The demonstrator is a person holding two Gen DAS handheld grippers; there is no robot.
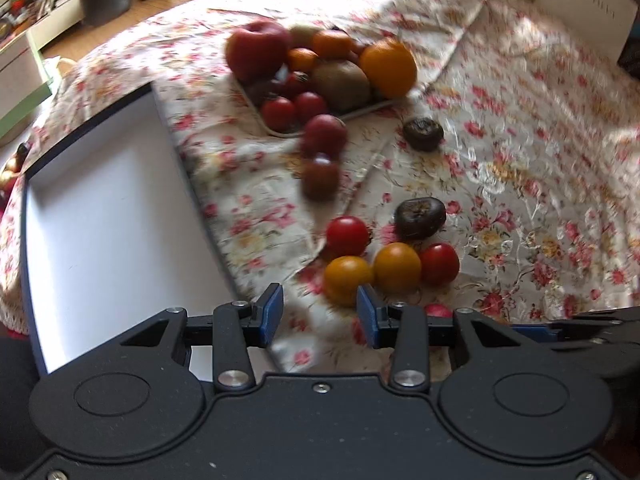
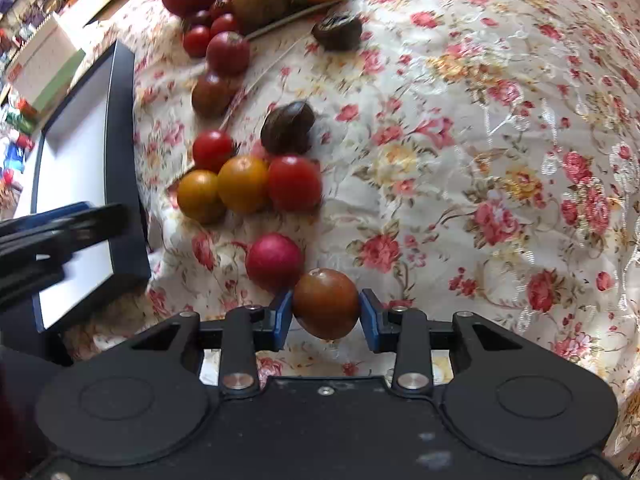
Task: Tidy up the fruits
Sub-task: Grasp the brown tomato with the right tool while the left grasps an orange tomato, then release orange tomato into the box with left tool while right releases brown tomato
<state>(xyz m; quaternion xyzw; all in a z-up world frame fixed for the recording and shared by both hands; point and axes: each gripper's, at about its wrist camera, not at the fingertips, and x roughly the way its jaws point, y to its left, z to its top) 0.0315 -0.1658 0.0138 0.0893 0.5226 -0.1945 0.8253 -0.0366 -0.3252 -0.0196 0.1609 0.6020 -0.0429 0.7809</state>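
1. Between the right gripper (image 2: 326,316)'s blue pads sits a brown tomato (image 2: 326,303); the jaws are clenched on it, both pads touching its sides, and its underside is cut off by the gripper body.
2. Just beside it lies a pink-red fruit (image 2: 274,262), touching it; in the left view only a sliver shows behind the left gripper (image 1: 320,316).
3. That gripper's jaws are released, with only floral cloth (image 1: 520,160) between the pads.
4. Ahead of it a cluster rests on the cloth: two orange tomatoes (image 1: 348,280), two red ones (image 1: 347,235) and a dark wrinkled fruit (image 1: 420,218).
5. Farther off, a tray (image 1: 280,133) carries piled fruit; motion blur makes the kinds hard to tell.
6. At left lies a white box (image 1: 100,220) with a dark rim, its near end hidden by the gripper.
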